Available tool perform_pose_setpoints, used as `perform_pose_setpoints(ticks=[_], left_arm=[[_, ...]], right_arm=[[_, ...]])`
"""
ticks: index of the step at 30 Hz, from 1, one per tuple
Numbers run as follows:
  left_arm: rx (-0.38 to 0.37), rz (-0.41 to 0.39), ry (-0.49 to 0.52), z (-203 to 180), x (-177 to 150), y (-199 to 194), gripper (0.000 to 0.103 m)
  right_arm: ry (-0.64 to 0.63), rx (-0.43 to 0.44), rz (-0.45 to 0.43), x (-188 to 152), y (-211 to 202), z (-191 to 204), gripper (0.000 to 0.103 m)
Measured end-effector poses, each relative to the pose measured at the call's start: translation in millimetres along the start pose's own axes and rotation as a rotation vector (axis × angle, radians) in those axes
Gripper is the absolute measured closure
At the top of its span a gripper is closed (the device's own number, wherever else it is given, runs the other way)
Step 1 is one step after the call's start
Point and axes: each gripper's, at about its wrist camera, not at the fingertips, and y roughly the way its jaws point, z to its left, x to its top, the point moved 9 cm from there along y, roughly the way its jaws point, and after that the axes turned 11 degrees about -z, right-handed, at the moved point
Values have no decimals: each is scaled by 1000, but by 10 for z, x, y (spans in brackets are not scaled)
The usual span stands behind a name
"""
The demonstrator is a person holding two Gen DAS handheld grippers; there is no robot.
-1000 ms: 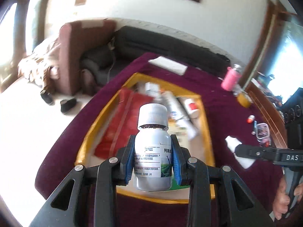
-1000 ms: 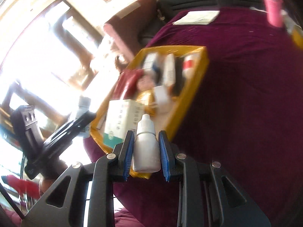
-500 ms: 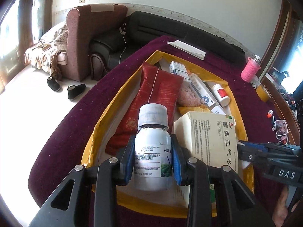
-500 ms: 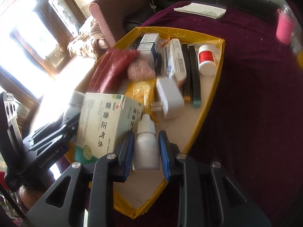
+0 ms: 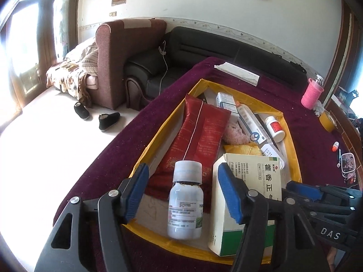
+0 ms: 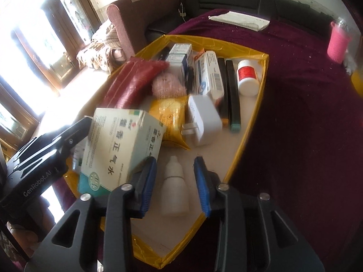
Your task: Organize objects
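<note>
Inside the yellow tray (image 5: 292, 149), both hand-held grippers gape: the left (image 5: 183, 195) around the medicine bottle (image 5: 185, 206), the right (image 6: 174, 176) around the dropper bottle (image 6: 173, 190), neither touching

Pretty much everything here is plastic or card: the white bottle (image 5: 185, 200) is seen as smooth glossy plastic, the dropper bottle (image 6: 173, 188) as matt plastic, the medicine box (image 5: 247, 195) as plain cardboard, and the tablecloth (image 6: 306, 113) as fuzzy maroon velvet-like cloth.
</note>
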Motion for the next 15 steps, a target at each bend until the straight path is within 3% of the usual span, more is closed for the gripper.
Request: perform_pose_setpoints(ticks=[7,15], left_arm=[[29,-33,56,-160,88,-197,45],[42,-82,123,-513,222,-458,45]], right_arm=[[-10,-24,-72,71,-234,-53,60],[55,-50,-142,64,-596,-416,57]])
